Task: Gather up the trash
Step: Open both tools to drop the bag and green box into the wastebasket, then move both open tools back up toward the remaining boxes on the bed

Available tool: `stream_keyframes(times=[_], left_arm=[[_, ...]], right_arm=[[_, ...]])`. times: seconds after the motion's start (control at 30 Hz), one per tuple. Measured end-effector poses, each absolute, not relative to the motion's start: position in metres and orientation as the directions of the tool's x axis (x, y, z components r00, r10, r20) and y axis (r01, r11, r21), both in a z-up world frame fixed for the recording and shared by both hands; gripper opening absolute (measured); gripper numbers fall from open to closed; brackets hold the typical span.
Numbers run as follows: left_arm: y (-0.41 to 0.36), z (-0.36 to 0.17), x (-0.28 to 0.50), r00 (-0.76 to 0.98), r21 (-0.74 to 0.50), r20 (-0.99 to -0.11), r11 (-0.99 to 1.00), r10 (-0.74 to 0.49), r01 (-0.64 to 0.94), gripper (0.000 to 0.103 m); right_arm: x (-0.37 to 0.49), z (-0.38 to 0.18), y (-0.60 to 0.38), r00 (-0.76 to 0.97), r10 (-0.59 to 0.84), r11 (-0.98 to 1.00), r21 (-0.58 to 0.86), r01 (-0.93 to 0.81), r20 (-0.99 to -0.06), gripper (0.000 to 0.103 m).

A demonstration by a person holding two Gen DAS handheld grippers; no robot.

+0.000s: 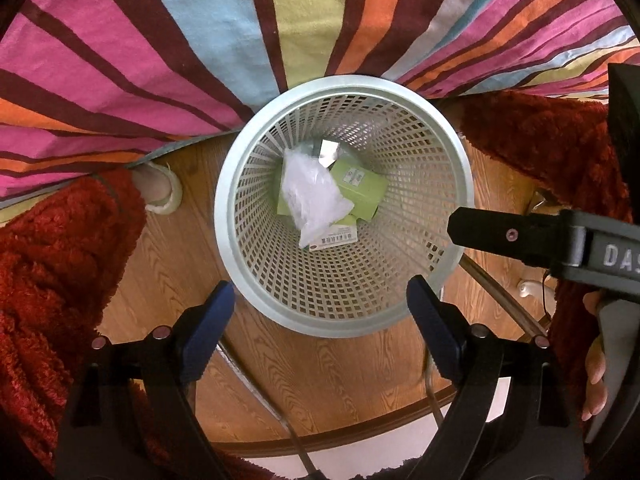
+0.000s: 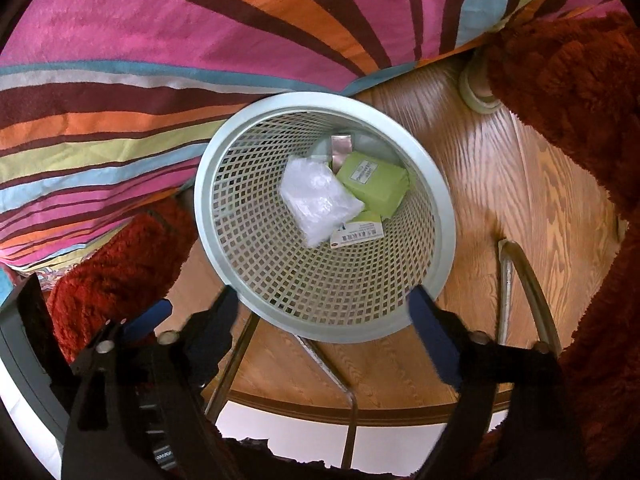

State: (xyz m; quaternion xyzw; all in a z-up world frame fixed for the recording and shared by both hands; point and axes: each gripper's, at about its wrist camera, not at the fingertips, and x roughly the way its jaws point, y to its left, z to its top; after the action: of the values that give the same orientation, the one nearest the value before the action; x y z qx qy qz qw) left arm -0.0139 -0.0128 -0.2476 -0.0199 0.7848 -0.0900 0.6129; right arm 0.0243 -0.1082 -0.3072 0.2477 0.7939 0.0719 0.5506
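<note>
A pale mesh wastebasket (image 1: 248,280) (image 2: 224,256) stands on the wooden floor, seen from above in both wrist views. At its bottom lie a white plastic bag (image 1: 308,192) (image 2: 316,200), green cartons (image 1: 362,190) (image 2: 376,184), a barcode label (image 1: 334,238) (image 2: 358,234) and a silvery foil scrap (image 1: 330,152) (image 2: 342,148). My left gripper (image 1: 320,292) hangs open over the basket's near rim, nothing between its blue pads. My right gripper (image 2: 323,298) is likewise open and empty above the rim. One of its black fingers (image 1: 500,236) reaches in from the right in the left wrist view.
A striped, many-coloured cloth (image 1: 160,60) (image 2: 160,60) hangs behind the basket. Red shaggy fabric (image 1: 52,260) (image 2: 560,92) lies on both sides. Thin metal legs (image 2: 532,292) cross the wooden floor (image 1: 320,392), and a padded furniture foot (image 1: 160,192) stands nearby. A person's hand (image 1: 596,380) shows at the right.
</note>
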Motion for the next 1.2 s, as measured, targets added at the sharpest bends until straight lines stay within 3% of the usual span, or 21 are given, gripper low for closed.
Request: stream_keyframes(times=[0.97, 1.03, 1.2], left_arm=[[-0.009, -0.213, -0.017, -0.096, -0.126, -0.988, 0.989, -0.118, 0.078, 0.085], [-0.009, -0.209, -0.017, -0.078, -0.125, -0.99, 0.989, -0.119, 0.074, 0.085], [-0.009, -0.197, -0.019, -0.031, -0.12, -0.992, 0.99, -0.118, 0.079, 0.085]], right_arm=[[0.022, -0.28, -0.107, -0.164, 0.455, 0.878, 0.412, 0.243, -0.875, 0.085], [0.022, -0.275, -0.108, -0.146, 0.457, 0.878, 0.419, 0.231, -0.877, 0.093], [0.021, -0.259, -0.107, -0.091, 0.45, 0.883, 0.428, 0.193, -0.888, 0.094]])
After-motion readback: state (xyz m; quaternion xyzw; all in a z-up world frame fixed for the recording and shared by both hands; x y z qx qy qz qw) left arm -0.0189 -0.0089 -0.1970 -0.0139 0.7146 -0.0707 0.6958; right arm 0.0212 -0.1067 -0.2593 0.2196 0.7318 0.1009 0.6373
